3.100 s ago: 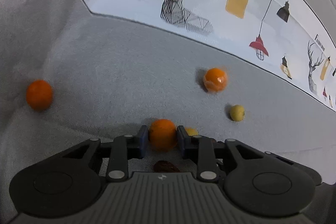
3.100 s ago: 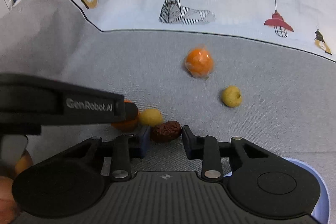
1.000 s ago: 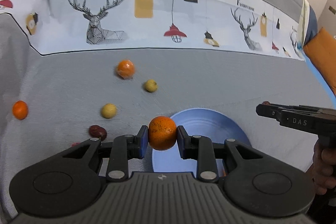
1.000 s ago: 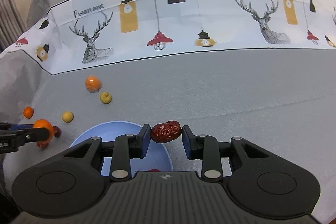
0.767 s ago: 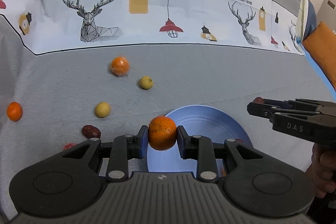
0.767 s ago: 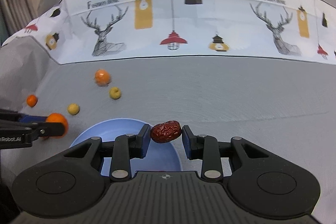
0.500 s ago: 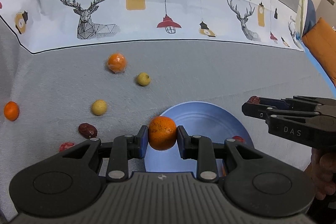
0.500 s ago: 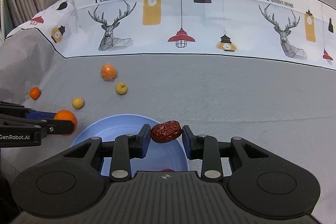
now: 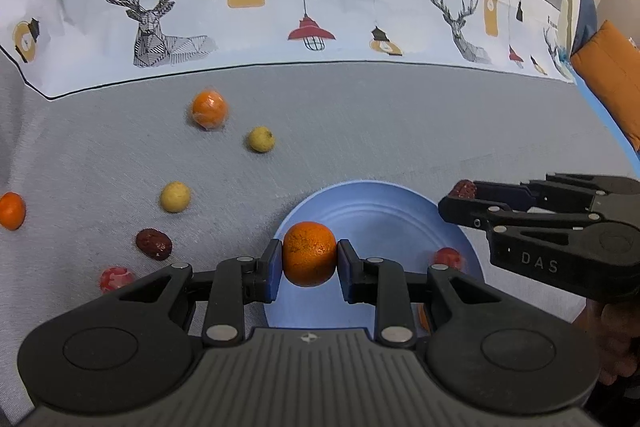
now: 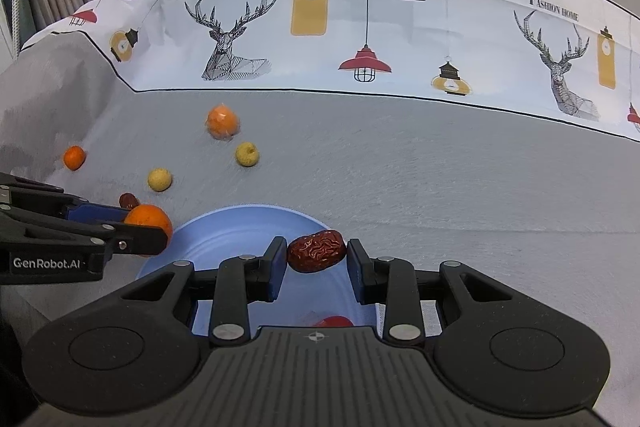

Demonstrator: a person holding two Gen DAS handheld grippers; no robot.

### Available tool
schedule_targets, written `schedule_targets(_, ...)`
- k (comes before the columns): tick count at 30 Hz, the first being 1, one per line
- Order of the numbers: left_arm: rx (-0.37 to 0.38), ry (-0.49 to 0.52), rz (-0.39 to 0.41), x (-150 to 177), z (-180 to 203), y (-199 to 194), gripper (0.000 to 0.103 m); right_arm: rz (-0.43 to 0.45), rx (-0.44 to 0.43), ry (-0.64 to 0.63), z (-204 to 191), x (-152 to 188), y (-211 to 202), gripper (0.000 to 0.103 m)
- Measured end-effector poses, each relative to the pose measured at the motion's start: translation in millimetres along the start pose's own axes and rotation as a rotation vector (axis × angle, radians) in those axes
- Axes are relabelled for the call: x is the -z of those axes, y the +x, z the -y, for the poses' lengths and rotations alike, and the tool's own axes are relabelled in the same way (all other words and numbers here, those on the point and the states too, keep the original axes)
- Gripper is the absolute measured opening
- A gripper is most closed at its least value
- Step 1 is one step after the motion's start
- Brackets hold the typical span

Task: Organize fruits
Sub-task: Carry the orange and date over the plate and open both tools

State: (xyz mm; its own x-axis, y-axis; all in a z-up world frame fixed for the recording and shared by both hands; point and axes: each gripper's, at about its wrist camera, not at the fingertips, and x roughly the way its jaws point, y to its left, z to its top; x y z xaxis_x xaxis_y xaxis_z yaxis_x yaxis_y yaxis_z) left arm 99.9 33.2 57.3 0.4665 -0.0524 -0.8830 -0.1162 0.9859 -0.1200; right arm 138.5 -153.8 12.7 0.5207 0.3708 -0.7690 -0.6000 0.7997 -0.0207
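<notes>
Fruits are what I am sorting, and the change is where my 2 loads now hang. Going left to right: my left tool (image 9: pixel 310 259) is clamped on an orange (image 9: pixel 309 253), its pads pressed to both sides. 3 seconds ago that same orange was being gripped low on the grey bedspread (image 9: pixel 360 131); now it hangs over the near-left part of the blue plate (image 9: pixel 384 211). Off to the left of this tool, loose on the bedspread, lie another small orange (image 9: pixel 12 211), a red fruit (image 9: pixel 115 278), a dark date (image 9: pixel 154 244), 2 yellow fruits (image 9: pixel 175 196) and a wrapped orange (image 9: pixel 209 109) farther ahead.

To the right, my right tool (image 10: pixel 317 257) is clamped on a wrinkled red date (image 10: pixel 316 251). It too was down among the loose fruit 3 seconds ago; over the last second it has slid in over the plate's right side, so the plate sits right under its fingers.

A red fruit (image 9: pixel 448 257) already lies in the plate, just right of my left tool's fingers.

So, as I judge it, the carry is done for both hands. What remains is letting go, low enough that the round orange does not roll out over the shallow rim. Then I go back left for the 6 pieces waiting on the bedspread.
</notes>
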Motion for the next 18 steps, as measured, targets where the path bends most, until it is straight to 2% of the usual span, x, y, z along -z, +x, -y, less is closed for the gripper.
schedule_targets(18,0.037,0.035,-0.024,4.0,9.1,6.0,0.032,-0.014,0.004,-0.009,-2.3,1.6,1.9,0.034)
